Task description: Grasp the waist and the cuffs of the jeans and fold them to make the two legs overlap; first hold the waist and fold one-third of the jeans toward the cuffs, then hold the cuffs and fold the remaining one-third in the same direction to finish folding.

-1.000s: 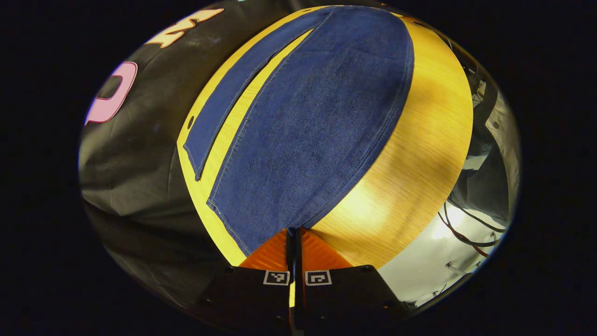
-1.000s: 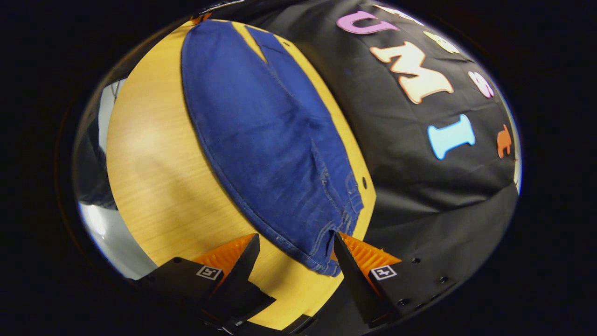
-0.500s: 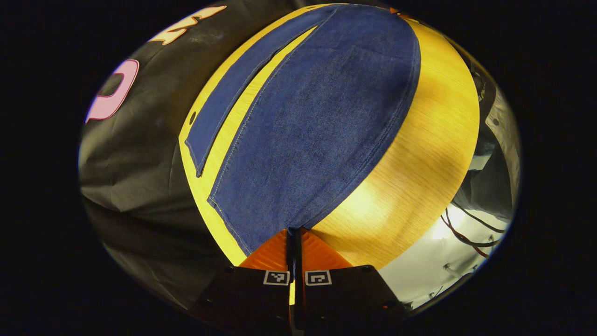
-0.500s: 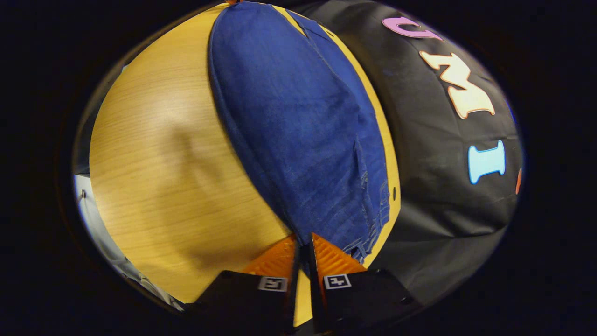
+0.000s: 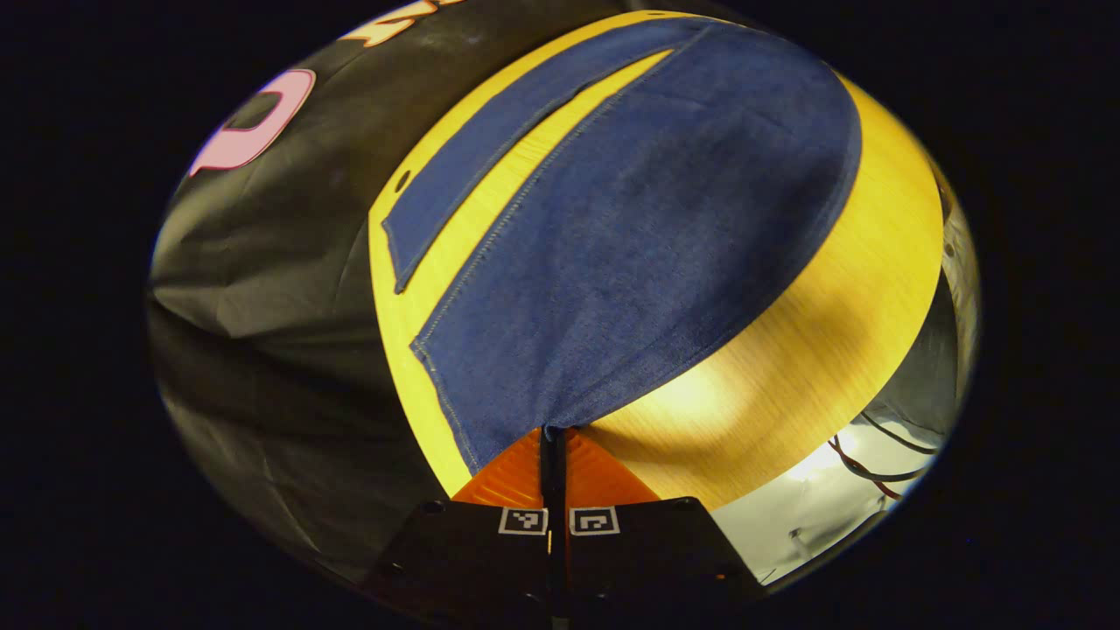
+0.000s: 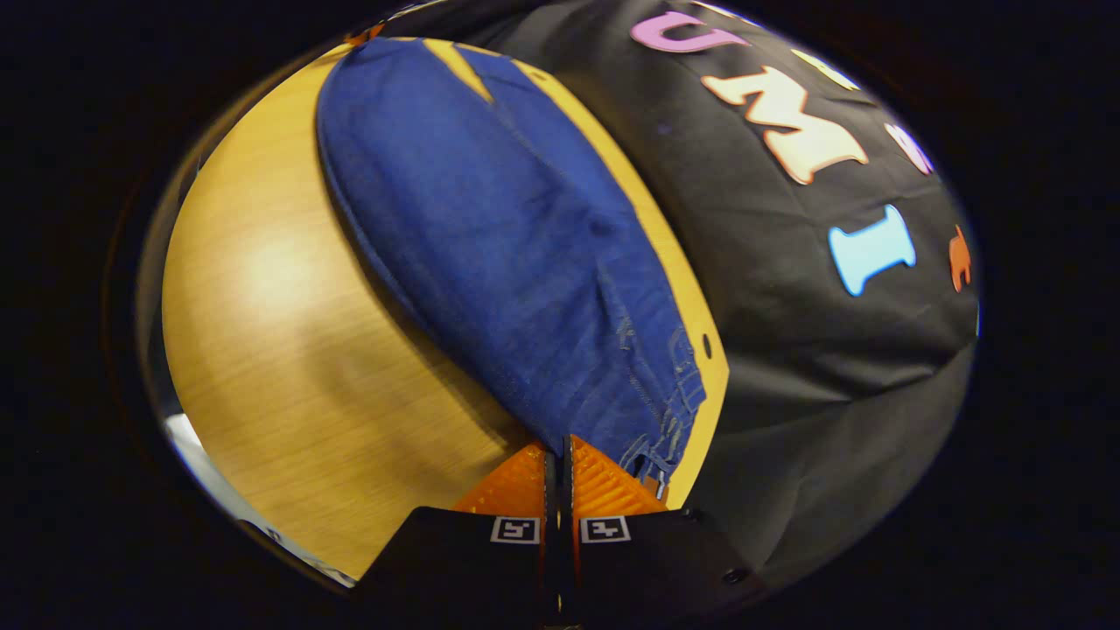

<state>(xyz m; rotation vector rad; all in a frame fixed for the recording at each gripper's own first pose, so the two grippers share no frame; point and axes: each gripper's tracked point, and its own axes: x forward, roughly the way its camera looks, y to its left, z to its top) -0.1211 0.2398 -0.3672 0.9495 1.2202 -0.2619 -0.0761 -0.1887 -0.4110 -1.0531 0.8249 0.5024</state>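
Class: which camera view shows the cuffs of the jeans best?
The left gripper view: both cuffs lie close and sharp, hems and stitching visible, legs still apart. In the right gripper view the cuffs sit far off, small at the table's far end.

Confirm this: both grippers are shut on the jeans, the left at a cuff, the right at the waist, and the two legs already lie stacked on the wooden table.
One thing is off: the legs are not stacked. In the left gripper view the jeans lie on the wooden table with bare wood between the legs. Left gripper at a cuff and right gripper at the waist are right.

Orange ribbed fingers (image 5: 512,468), black marker-tagged mounts
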